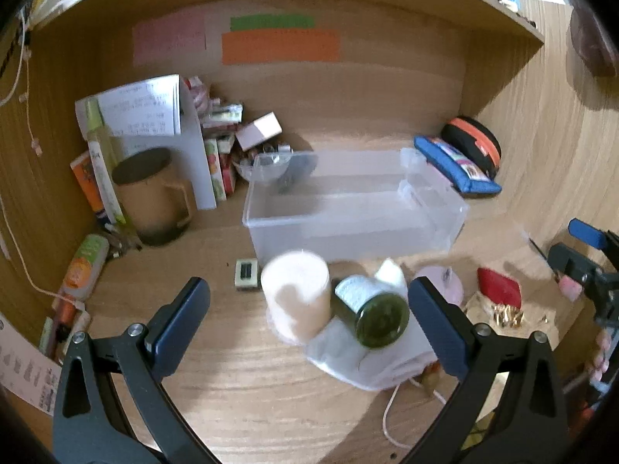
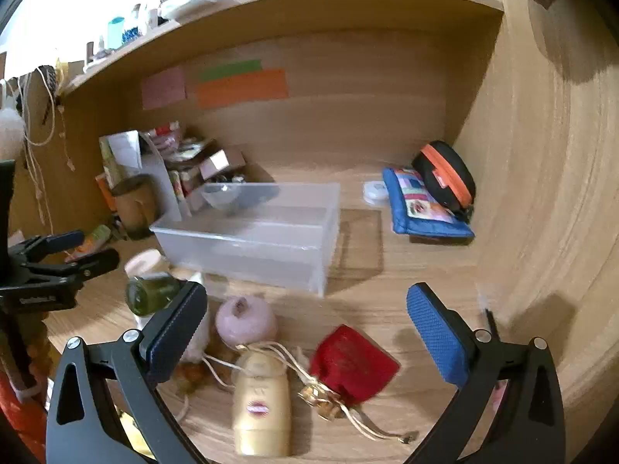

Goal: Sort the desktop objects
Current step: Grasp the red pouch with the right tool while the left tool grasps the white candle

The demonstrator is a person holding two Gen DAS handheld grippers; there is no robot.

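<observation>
Holding both grippers wide apart and empty, you face a clear plastic bin [image 1: 354, 208] on the wood-grain desk [image 1: 247, 379]; take that bin as your landmark. Its walls are smooth, translucent and straight-edged, the top open.

Your left gripper [image 1: 309, 321] hovers just in front of the bin. Between its spread blue pads sit a pale, matte cylinder [image 1: 296, 294] standing upright and a dark green glass jar [image 1: 373, 311] lying on its side on a soft white cloth [image 1: 359, 359], touching the cylinder.

Your right gripper [image 2: 305, 332] hangs in front of the bin's right corner, over a cream plastic bottle [image 2: 261, 402] lying down, a red fabric pouch [image 2: 354, 361] with gold trinkets and cord, and a fuzzy pink ball [image 2: 245, 319].

Bare desk lies to the right of the bin, up to the side wall; left of it, a brown mug [image 1: 153, 197] and boxes crowd in.

Only the right view shows a small white round case [image 2: 375, 191] beside the blue quilted pouch [image 2: 421, 205]; only the left shows a small boxy item [image 1: 246, 273] near the bin's front left corner.
</observation>
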